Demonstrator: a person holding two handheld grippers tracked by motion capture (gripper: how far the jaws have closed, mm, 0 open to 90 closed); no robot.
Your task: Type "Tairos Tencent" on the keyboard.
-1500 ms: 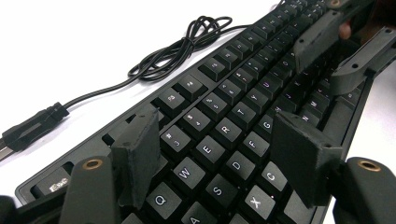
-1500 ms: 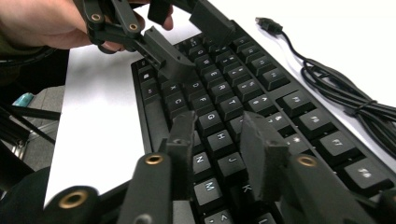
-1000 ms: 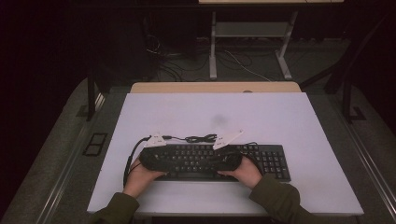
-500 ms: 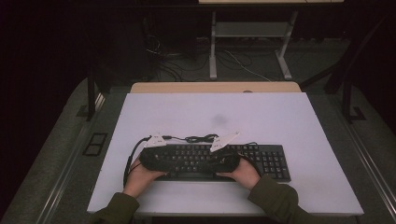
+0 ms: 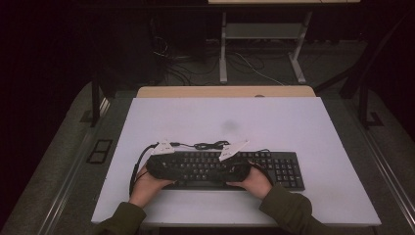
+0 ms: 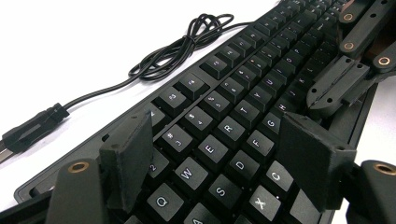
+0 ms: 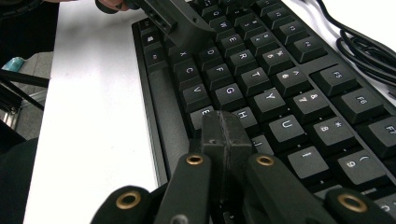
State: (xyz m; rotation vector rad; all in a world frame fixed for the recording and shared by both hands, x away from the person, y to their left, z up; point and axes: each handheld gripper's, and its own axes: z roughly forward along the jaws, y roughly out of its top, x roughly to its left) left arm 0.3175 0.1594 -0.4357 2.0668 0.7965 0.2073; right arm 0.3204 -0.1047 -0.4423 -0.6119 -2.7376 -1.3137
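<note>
Black plastic keyboard [image 5: 230, 169] lay flat near the front edge of the white table [image 5: 303, 122], w/ its thin cable [image 6: 187, 42] bunched in a loose loop just behind it and the plug end [image 6: 30, 128] lying off to the side.

Left gripper [image 6: 224, 154] hung over the letter keys w/ its jaws spread wide, nothing between them; Q, W, E & S sat in the gap. Right gripper [image 7: 224, 133] had its jaws pressed tight together, tips low over the keys near H & B. Couldn't tell if the tips touched a key.

My guess on handling: keyboard looked light, stiff and long, so it'd tip if lifted from one end. Best hold prob. the bare front lip or the short ends, one gripper each side. Keys would push down and could pop off, so not a good spot to squeeze. Cable was soft & floppy and would drag behind.

Vs 1 s ago: hands and both grippers sat in about the same spot on the left half of the keyboard. Keyboard & cable hadn't moved.
</note>
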